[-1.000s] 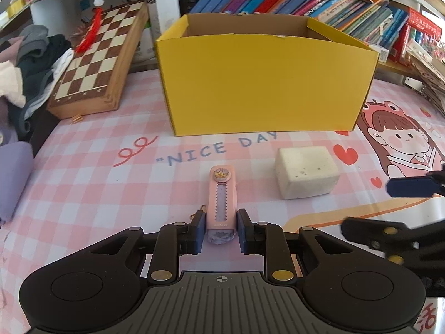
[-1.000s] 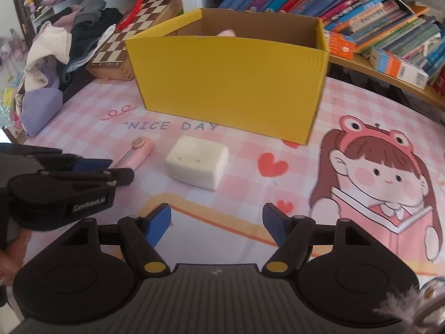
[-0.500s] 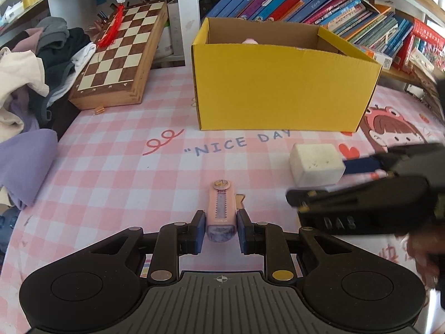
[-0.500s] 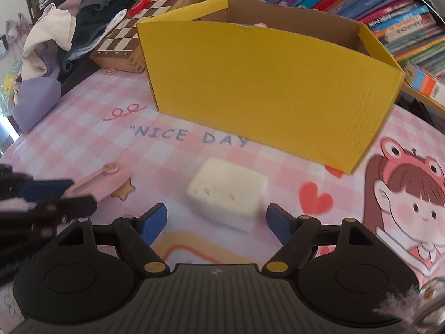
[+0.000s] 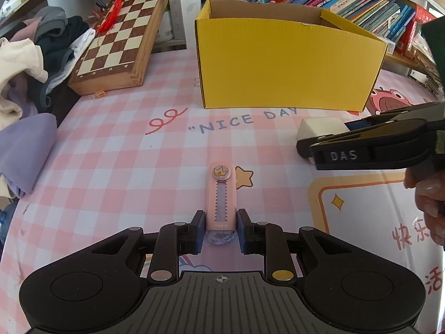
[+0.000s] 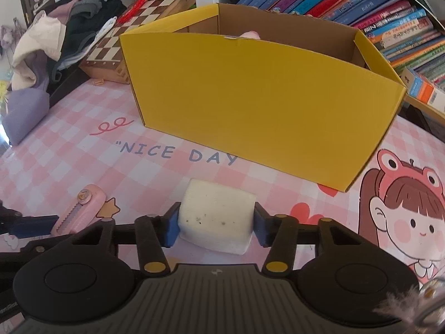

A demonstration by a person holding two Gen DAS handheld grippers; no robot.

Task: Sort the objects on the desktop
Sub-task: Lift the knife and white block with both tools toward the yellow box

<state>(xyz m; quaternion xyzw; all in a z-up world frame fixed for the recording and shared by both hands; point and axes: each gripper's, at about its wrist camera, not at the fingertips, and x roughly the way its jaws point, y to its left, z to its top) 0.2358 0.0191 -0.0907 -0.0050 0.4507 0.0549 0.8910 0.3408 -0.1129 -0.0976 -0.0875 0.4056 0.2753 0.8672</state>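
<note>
- The pink utility knife (image 5: 221, 199) lies on the checked tablecloth (image 5: 116, 161), in front of the yellow box (image 5: 283, 66).
- The left gripper (image 5: 219, 231) has its jaws clamped on the knife's near end.
- The right gripper (image 6: 215, 226) has its jaws closed against the white sponge block (image 6: 217, 220), which lies nearer the box.

Place: home room | you worked by crammed bookshelves (image 6: 389, 14) | clothes heap (image 5: 33, 55) and chessboard (image 5: 122, 36) at table's (image 5: 111, 167) far-left corner
</note>
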